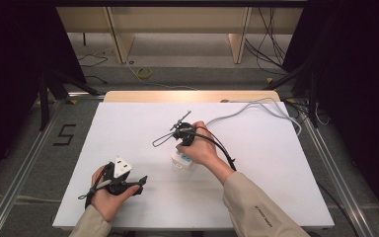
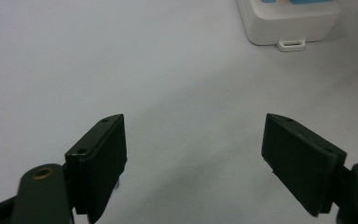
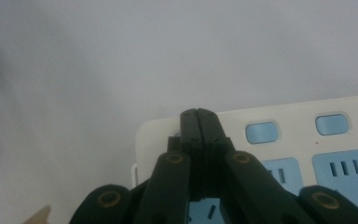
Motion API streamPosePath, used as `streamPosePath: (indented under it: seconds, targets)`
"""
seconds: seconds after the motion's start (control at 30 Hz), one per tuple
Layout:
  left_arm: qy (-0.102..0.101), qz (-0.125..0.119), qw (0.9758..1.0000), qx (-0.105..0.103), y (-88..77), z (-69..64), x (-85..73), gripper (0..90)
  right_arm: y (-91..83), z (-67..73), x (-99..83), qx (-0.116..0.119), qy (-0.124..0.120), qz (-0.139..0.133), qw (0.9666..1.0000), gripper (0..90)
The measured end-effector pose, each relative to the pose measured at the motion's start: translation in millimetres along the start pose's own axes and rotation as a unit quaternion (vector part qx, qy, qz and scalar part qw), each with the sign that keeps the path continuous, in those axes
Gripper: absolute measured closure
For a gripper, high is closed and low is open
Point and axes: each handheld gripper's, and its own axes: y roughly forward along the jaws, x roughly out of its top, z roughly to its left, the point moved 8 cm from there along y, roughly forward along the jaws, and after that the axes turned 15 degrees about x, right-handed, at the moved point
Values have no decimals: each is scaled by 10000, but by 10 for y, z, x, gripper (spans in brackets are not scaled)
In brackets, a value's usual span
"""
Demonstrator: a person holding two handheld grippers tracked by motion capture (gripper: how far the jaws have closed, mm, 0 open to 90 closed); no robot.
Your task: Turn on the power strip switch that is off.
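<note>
The high view looks forward and down over the whole table (image 1: pixel 128 128). Both gripper views sit close above it, sharing the power strip (image 2: pixel 289 21).

Hand-held gripper (image 2: pixel 193 158) gapes; power strip (image 2: pixel 289 21) ahead, seemingly.

Power strip (image 1: pixel 183 160) mostly under hand (image 1: pixel 202 148)

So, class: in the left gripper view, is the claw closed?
No, the left claw stands open, its two pads wide apart over bare table.
</note>
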Motion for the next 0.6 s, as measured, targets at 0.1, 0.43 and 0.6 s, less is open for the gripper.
streamPosePath:
  seconds: [0.1, 0.43, 0.6]
  targets:
    - [-7, -8, 10000, 3, 1, 0, 2, 220, -19, -3, -22, 26, 4, -6, 10000, 900]
    - [-4, 3, 10000, 8, -1, 2, -2, 219, -127, -13, -87, 19, -30, -66, 10000, 900]
    - [-15, 5, 10000, 9, -3, -2, -2, 219, -186, -33, -148, 32, 8, -141, 9999, 883]
